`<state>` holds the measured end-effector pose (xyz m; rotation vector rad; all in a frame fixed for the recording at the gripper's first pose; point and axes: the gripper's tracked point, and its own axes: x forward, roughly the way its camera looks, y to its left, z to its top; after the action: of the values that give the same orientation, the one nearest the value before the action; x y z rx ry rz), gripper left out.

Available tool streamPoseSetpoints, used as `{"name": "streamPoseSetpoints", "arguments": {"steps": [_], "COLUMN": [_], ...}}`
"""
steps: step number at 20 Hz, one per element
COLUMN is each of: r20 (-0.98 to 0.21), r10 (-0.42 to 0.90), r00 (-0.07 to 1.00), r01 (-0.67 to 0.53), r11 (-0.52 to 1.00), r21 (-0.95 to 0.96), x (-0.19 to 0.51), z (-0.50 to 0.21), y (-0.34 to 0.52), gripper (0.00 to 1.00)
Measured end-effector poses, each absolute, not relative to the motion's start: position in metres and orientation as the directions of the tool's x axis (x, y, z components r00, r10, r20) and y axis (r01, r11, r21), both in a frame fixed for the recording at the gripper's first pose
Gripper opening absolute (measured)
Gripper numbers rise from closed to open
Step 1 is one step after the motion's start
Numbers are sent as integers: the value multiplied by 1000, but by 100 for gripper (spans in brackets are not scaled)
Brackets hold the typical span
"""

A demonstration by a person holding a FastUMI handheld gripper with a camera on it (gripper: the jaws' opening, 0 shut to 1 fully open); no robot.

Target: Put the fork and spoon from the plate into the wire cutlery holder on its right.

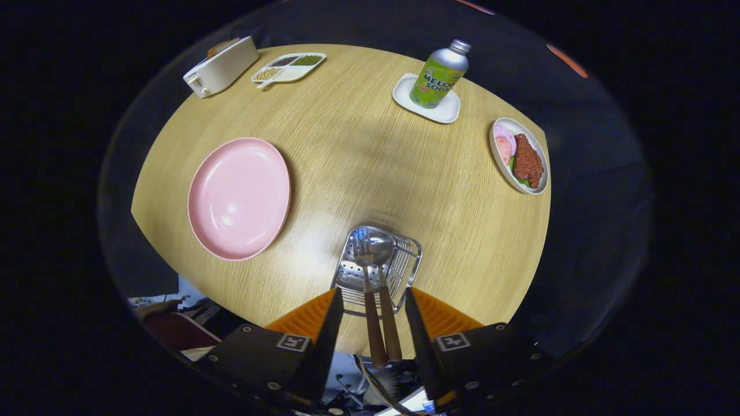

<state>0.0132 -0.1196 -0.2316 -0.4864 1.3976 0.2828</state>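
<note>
while the gripper [370,323] hangs above the near edge of the wooden table [347,156], its two fingers [326,323] stand apart with a clear gap between them, neither one pressing on anything. in that gap, at lower centre of the frame, run two brown handles side by side: the fork [366,277] on the left and the spoon [385,277] on the right. both stand head-down in the wire cutlery holder [404,263], their metal heads resting on its perforated floor, the handles leaning back toward the camera. neither finger touches a handle as far as can be told; there is a sliver of space on each side.

the pink plate [238,199] sits left of the holder, at centre left of the frame, with nothing on it.

further out: a white toaster [222,66] at upper left, a divided dish of beans and grains [289,66] just beside it, a green soda bottle [439,75] upright on a small white square dish [448,110] at upper right of centre, and an oval plate of meat and garnish [520,156] at the right edge of the table.
</note>
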Motion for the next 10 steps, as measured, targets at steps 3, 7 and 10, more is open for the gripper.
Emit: {"name": "streamPoseSetpoints", "arguments": {"steps": [3, 7, 10], "r20": [-966, -897, -796], "r10": [-29, 73, 142], "r00": [257, 436, 588], "r01": [-424, -377, -330], "r11": [895, 920, 941], "r21": [-140, -109, -76], "x": [24, 48, 66], "z": [-211, -158, -100], "y": [-106, -76, -60], "gripper": [100, 100, 100]}}
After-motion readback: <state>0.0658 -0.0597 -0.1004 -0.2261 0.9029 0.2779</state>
